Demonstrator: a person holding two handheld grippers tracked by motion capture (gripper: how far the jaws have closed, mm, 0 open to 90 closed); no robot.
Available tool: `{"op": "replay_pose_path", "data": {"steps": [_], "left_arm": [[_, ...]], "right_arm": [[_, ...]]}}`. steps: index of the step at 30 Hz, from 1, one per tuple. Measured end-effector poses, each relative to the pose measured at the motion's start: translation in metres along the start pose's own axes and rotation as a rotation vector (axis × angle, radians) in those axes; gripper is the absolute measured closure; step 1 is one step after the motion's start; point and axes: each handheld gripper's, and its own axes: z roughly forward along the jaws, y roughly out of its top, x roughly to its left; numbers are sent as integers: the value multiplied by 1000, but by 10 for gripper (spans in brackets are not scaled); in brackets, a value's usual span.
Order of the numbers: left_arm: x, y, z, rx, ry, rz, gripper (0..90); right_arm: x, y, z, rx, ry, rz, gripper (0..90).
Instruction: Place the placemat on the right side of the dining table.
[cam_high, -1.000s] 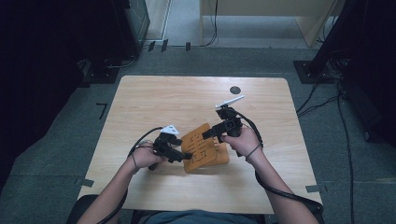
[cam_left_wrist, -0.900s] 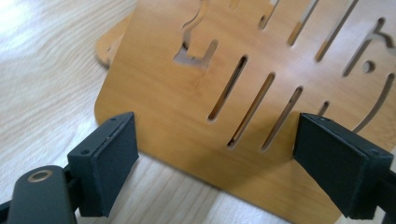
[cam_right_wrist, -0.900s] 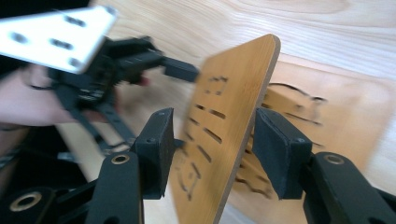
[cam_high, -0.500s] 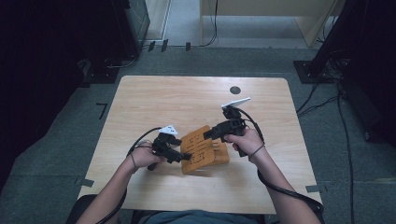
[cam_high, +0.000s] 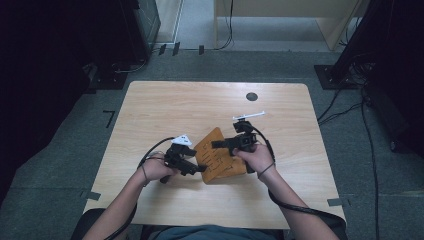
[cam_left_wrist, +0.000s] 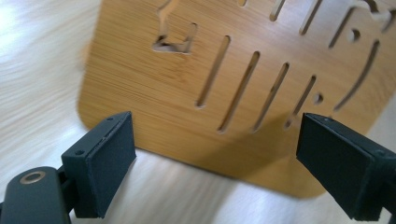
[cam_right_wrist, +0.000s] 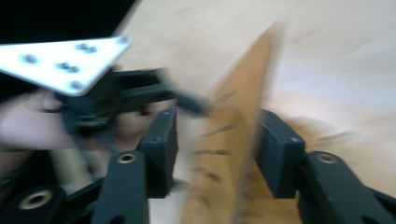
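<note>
Slotted bamboo board (cam_high: 218, 156) near front-centre of wooden table (cam_high: 150, 110), tilted up on edge between both hands. Left gripper (cam_high: 200, 169) at board's lower left edge, jaws spread wide in left gripper view, board face (cam_left_wrist: 243, 84) just ahead, not pinched. Right gripper (cam_high: 216, 144) over board's top; right gripper view blurred, jaws either side of thin board edge (cam_right_wrist: 233, 140), gaps visible on both sides, looks parted around it, contact unclear. Small dark round mark (cam_high: 252, 96) near table's far edge
</note>
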Motion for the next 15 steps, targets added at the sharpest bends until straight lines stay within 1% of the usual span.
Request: {"op": "replay_pose_path", "data": {"steps": [1,2,3,4,5,6,7,8,9,11,12,14,15], "left_arm": [[-4,1,3,10,-1,21,107],[-5,1,3,16,-8,32,105],[-5,1,3,18,-14,30,105],[-4,1,2,19,-12,35,98],[-3,0,1,14,-12,35,123],[-2,0,0,13,-8,33,130],[-2,0,0,13,-8,33,130],[-1,0,0,13,-4,32,130],[-1,0,0,12,-2,34,130],[-1,0,0,12,4,42,129],[-1,0,0,13,7,46,130],[-1,0,0,12,8,45,130],[-1,0,0,13,9,45,129]], "right_arm": [[2,-6,13,56,-11,-25,484],[8,-13,32,152,-54,-70,501],[8,-13,32,152,-54,-70,501],[10,-13,34,157,-54,-58,514],[11,-11,34,156,-45,-37,488],[11,-6,33,163,-38,-10,472],[9,-5,32,159,-28,-1,463],[9,-5,32,159,-28,-1,463],[8,-4,31,167,-28,18,469],[4,-3,31,181,-24,36,472],[4,-3,31,190,-27,43,450],[2,-1,30,204,6,33,376],[1,-1,29,201,27,20,383]]}}
